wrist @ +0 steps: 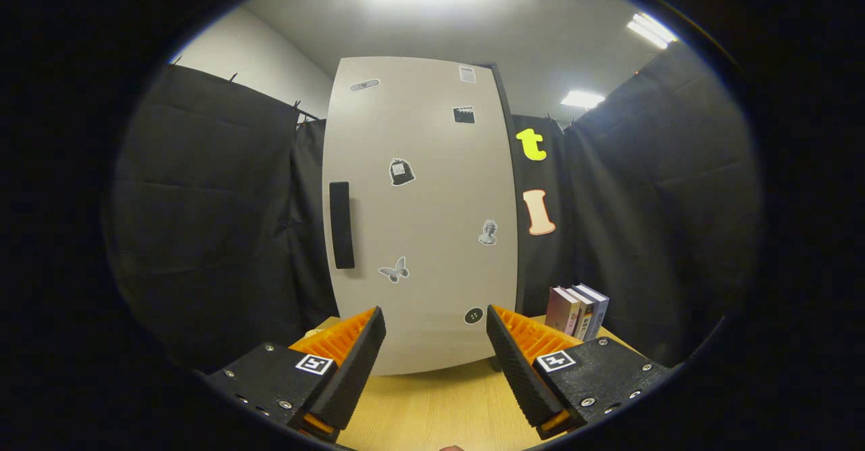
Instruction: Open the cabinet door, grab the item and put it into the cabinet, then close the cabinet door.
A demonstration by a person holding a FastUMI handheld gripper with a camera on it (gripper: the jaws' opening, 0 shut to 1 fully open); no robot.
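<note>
Spread wide and holding nothing, the gripper (436, 353) hangs over the pale wooden tabletop (432, 404). At twelve o'clock stands the tall cream cabinet door (419, 214), shut, its black vertical handle (341, 224) at ten o'clock. The small stack of upright books (578, 310), likely the item, waits at two o'clock. A misaligned reach could slip off the slim handle, or the swinging door could knock something.

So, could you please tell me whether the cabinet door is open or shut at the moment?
Shut: the cabinet door faces the fingers flat, showing no interior. The gripper is open, holding nothing.
</note>
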